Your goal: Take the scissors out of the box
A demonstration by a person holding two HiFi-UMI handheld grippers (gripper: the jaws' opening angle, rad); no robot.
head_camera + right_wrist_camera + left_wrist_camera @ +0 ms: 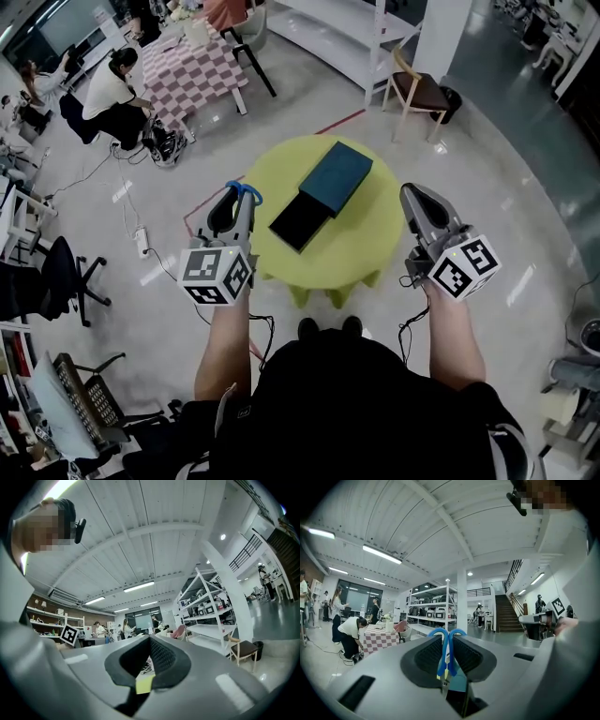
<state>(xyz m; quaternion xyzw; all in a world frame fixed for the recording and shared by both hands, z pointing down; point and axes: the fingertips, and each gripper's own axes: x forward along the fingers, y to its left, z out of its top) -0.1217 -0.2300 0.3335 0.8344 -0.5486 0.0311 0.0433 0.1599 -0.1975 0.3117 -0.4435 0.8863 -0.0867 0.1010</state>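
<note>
My left gripper [233,197] is shut on the blue-handled scissors [247,191], held in the air at the left edge of the round yellow-green table [375,246]. In the left gripper view the two blue handle loops [447,651] stand upright, pinched between the dark pads of the left gripper [446,638]. The dark teal box [336,175] lies on the table with its black inner tray [298,222] slid out toward me. My right gripper [410,193] hovers at the table's right edge, its jaws together and empty. In its own view the right gripper [150,642] has nothing between the pads.
A person [111,92] crouches by a checkered table [192,75] at the upper left. A wooden chair [417,91] stands beyond the round table, white shelving [347,37] behind it. An office chair [56,277] and floor cables [141,239] are at the left.
</note>
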